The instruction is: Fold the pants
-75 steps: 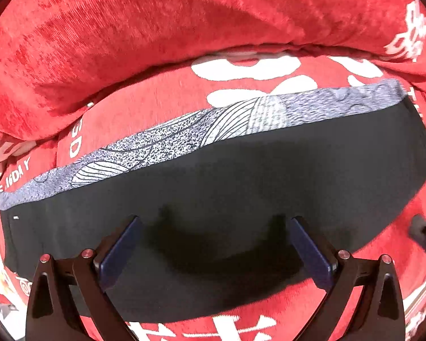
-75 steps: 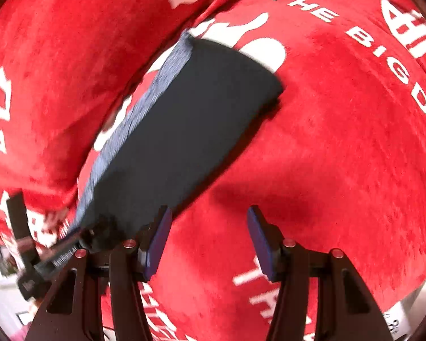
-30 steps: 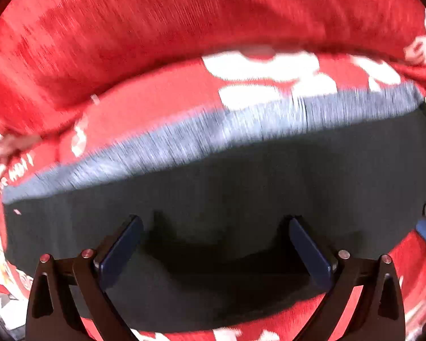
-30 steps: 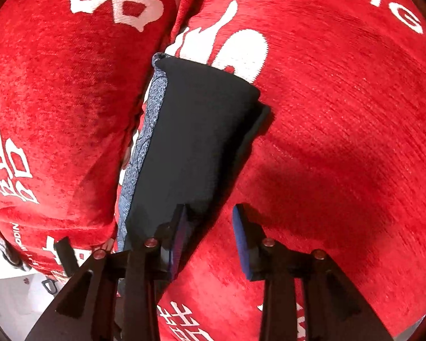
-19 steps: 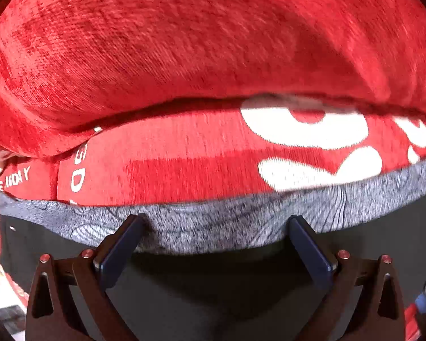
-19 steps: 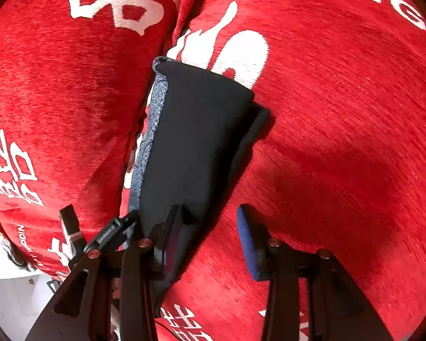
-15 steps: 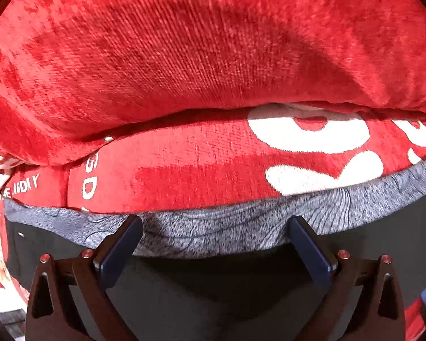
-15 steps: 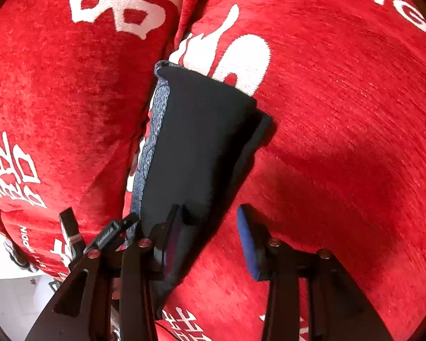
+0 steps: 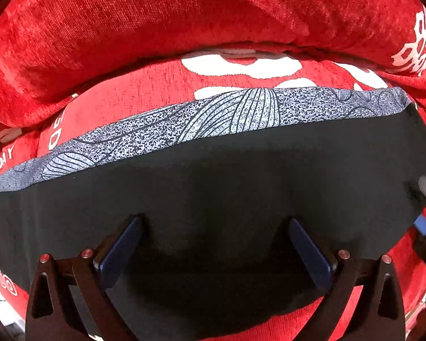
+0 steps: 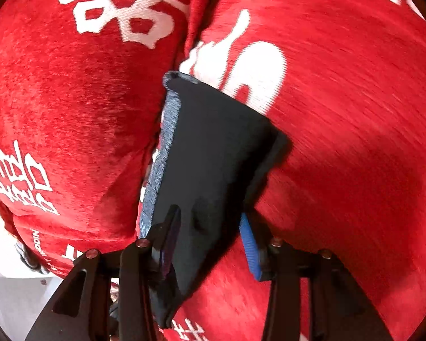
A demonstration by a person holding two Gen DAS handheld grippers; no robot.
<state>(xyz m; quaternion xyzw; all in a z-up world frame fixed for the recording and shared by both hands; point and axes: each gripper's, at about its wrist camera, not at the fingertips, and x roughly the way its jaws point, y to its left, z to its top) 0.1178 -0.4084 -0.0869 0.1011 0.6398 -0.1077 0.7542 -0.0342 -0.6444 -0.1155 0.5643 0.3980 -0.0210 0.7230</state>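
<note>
In the left wrist view, the left gripper (image 9: 213, 244) hangs over the folded pants (image 9: 213, 187) with its blue pads wide apart and nothing between them; whether the tips touch the cloth cannot be told. The black fabric fills the near half of that view and spreads sideways past both fingers. Beyond it, along the far edge of the fold, runs a grey band (image 9: 227, 113) printed with fine leaf-like lines. At the right edge of that view, part of the right gripper (image 9: 424, 199) shows by the end of the pants.

In the right wrist view, the right gripper (image 10: 210, 241) straddles the near end of the pants (image 10: 213, 147). Its jaws are opening: the left pad lies against the black cloth, the right pad stands just clear of the edge, and the fabric sits between them. From there the pants stretch away as a long folded strip, the grey band (image 10: 166, 147) along their left side.

The pants lie on a red couch seat (image 10: 340, 113) with white lettering. Farther off, a red back cushion (image 9: 184, 28) rises right behind the grey band. At the lower left of the right wrist view a pale floor (image 10: 2, 284) shows.
</note>
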